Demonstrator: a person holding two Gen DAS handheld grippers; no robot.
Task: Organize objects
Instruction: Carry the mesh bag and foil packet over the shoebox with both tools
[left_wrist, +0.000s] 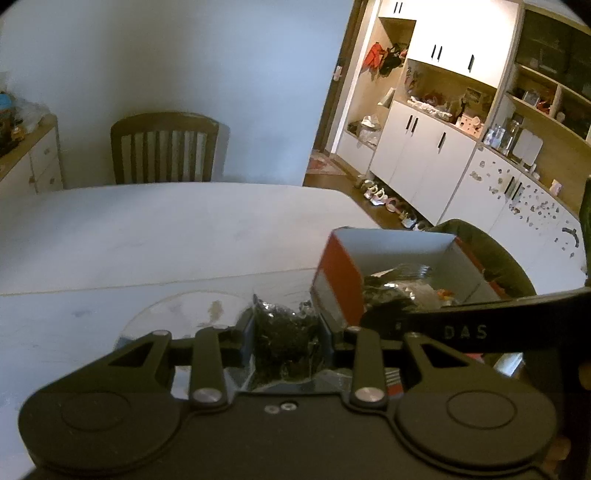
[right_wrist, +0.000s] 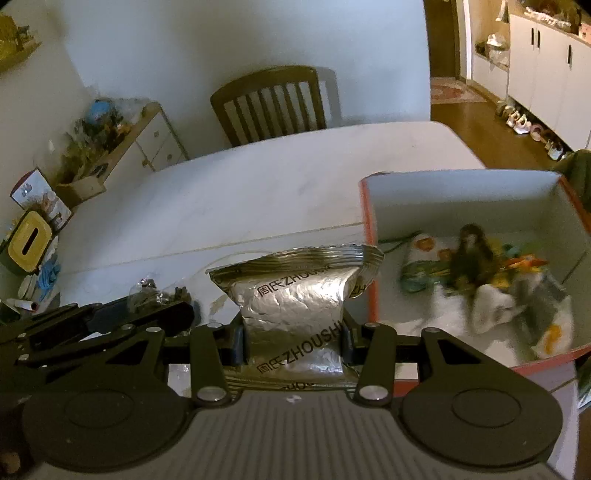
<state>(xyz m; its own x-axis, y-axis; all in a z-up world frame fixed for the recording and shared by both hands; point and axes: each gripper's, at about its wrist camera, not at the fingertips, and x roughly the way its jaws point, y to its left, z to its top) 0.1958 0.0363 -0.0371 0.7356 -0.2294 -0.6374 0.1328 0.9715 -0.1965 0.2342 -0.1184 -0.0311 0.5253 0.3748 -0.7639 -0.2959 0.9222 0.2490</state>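
Note:
My right gripper (right_wrist: 291, 332) is shut on a silver foil packet (right_wrist: 291, 299) printed ZHOUSHI, held above the white table just left of an open red-sided box (right_wrist: 369, 214). The box holds several colourful wrapped snacks (right_wrist: 480, 273). My left gripper (left_wrist: 286, 332) is shut on a dark crinkly clear-wrapped packet (left_wrist: 284, 332), just left of the same box (left_wrist: 336, 269). In the right wrist view the left gripper (right_wrist: 110, 314) sits at the lower left with its packet (right_wrist: 155, 291). The right gripper's arm (left_wrist: 480, 328) crosses the left wrist view at the right.
A white table (left_wrist: 147, 236) stretches ahead, with a wooden chair (left_wrist: 164, 147) behind it against the wall. A cluttered sideboard (right_wrist: 110, 147) and a yellow box (right_wrist: 29, 243) stand at the left. White cabinets (left_wrist: 424, 155) and shoes line the floor at the right.

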